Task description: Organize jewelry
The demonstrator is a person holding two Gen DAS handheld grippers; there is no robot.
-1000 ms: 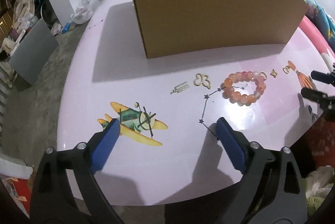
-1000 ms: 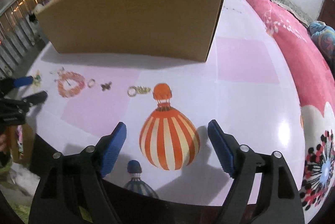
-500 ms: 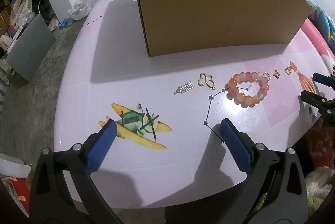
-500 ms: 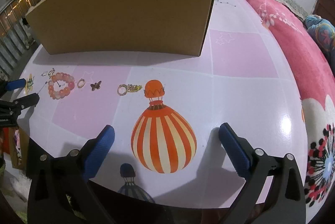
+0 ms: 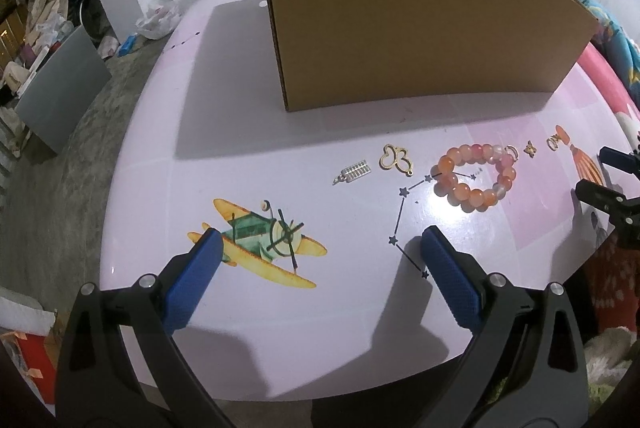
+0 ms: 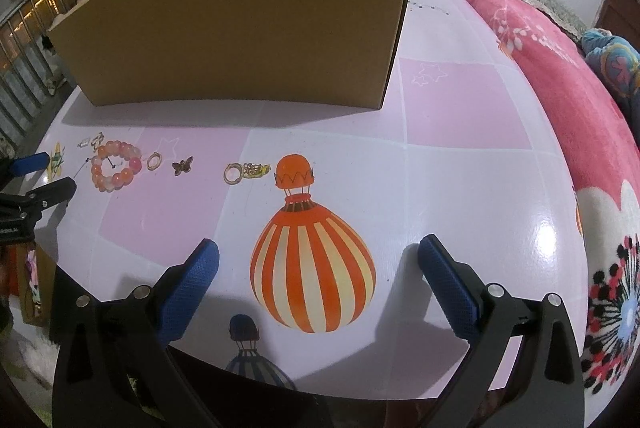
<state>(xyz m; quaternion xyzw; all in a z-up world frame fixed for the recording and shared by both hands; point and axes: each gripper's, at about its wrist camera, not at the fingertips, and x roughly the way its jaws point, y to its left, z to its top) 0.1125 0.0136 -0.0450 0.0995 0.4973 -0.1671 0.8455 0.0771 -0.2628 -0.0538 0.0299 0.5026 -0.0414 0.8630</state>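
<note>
Spread in a row along the pale pink printed tabletop [image 5: 248, 156], just in front of a tall brown cardboard box [image 5: 400, 28]: a small silver abacus-shaped charm [image 5: 352, 175], a gold open-work butterfly pendant [image 5: 394, 159], an orange and pink beaded bracelet [image 5: 474, 177], a thin gold ring [image 6: 154, 160] touching the bracelet's far side, a tiny dark butterfly charm [image 6: 183, 165], then a gold ring with a short chain [image 6: 245, 172] beside the printed orange balloon. All lying flat, none inside the box, none gripped.

Left gripper [image 5: 320, 256] hovering over the printed yellow aeroplane, blue pads spread wide, nothing between them. Right gripper [image 6: 318, 260] poised over the striped balloon print, jaws just finished widening to full spread, likewise bare. Both well short of the jewelry row. Red floral blanket [image 6: 560, 76] along the tabletop's right edge.
</note>
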